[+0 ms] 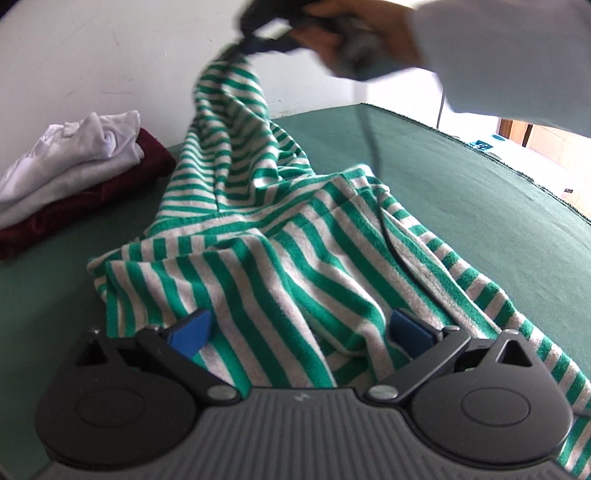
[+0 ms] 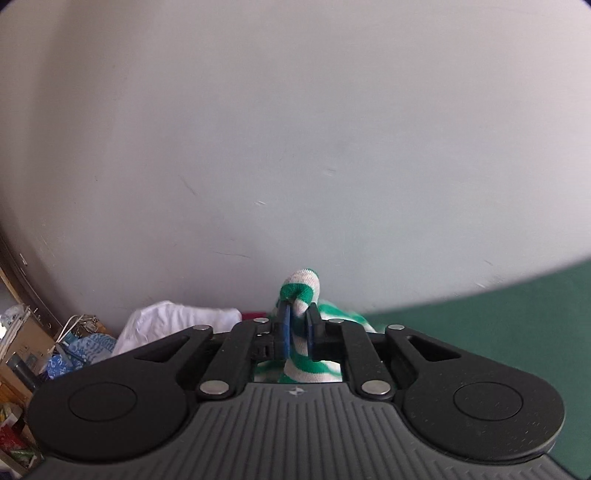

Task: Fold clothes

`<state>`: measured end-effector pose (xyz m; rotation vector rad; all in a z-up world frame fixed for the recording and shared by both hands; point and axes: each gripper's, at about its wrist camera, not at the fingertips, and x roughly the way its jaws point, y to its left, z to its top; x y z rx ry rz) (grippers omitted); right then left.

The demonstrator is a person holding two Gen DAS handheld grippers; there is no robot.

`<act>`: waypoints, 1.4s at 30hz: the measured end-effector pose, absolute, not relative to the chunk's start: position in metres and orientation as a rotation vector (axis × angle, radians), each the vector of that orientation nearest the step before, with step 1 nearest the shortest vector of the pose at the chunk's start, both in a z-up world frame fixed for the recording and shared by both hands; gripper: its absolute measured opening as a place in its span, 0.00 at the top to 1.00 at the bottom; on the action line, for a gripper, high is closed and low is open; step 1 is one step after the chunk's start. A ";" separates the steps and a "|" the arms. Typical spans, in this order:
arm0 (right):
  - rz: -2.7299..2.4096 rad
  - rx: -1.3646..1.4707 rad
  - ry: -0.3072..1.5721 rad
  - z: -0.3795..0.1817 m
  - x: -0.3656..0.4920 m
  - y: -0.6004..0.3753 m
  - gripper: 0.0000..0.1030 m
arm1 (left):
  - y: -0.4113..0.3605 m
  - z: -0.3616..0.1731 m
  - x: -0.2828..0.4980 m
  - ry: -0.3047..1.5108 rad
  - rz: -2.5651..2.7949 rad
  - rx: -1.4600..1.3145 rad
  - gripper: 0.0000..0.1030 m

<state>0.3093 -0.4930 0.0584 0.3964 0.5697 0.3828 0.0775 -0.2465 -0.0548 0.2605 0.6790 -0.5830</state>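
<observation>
A green-and-white striped garment lies crumpled on the green table cover. One corner of it is pulled up toward the top of the left wrist view, where a person's hand holds my right gripper, blurred. In the right wrist view that right gripper is shut on a bunched fold of the striped garment, held above the table before the wall. My left gripper is open and low over the garment's near edge. Its blue pads stand wide apart with striped cloth lying between them.
A folded stack, white clothes on a dark red one, sits at the far left by the white wall; the white clothes also show in the right wrist view. A dark cable hangs across the garment. Clutter lies beyond the table's left end.
</observation>
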 end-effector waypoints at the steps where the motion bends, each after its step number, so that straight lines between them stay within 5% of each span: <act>1: 0.344 0.381 0.611 0.050 0.305 -0.504 0.87 | -0.246 -0.055 0.077 0.679 -0.584 0.260 0.01; 4: 0.125 0.344 0.712 0.025 0.294 -0.529 0.68 | -0.246 -0.055 0.078 0.679 -0.584 0.261 0.01; 8: 0.144 0.554 0.622 0.031 0.279 -0.545 0.66 | -0.247 -0.055 0.075 0.678 -0.583 0.262 0.01; 12: 0.262 0.572 0.588 0.050 0.309 -0.496 0.54 | -0.249 -0.053 0.075 0.685 -0.579 0.271 0.01; 14: 0.261 0.527 0.628 0.053 0.335 -0.460 0.50 | -0.251 -0.045 0.078 0.702 -0.598 0.278 0.07; 15: 0.242 0.492 0.650 0.052 0.349 -0.441 0.50 | -0.251 -0.036 0.083 0.711 -0.625 0.266 0.19; 17: 0.159 0.396 0.675 0.047 0.372 -0.413 0.50 | -0.248 -0.012 0.096 0.661 -0.605 0.250 0.13; 18: 0.159 0.390 0.666 0.046 0.372 -0.414 0.50 | -0.247 -0.003 0.105 0.633 -0.581 0.249 0.00; 19: 0.160 0.383 0.656 0.046 0.372 -0.415 0.52 | -0.246 0.004 0.116 0.608 -0.554 0.252 0.01; 21: 0.161 0.370 0.638 0.045 0.372 -0.417 0.92 | -0.244 0.013 0.139 0.576 -0.505 0.255 0.01; 30: 0.246 0.408 0.495 0.070 0.335 -0.465 0.92 | -0.286 -0.023 0.229 0.692 -0.507 0.255 0.02; 32: 0.264 0.438 0.491 0.074 0.328 -0.482 0.92 | -0.293 -0.030 0.238 0.724 -0.492 0.255 0.22; 34: 0.253 0.426 0.482 0.075 0.324 -0.493 0.92 | -0.296 -0.033 0.242 0.762 -0.496 0.229 0.70; 37: 0.233 0.427 0.459 0.070 0.319 -0.504 0.92 | -0.298 -0.027 0.229 0.717 -0.488 0.239 0.91; 42: 0.223 0.512 0.452 0.057 0.325 -0.516 0.92 | -0.314 -0.019 0.187 0.576 -0.454 0.383 0.95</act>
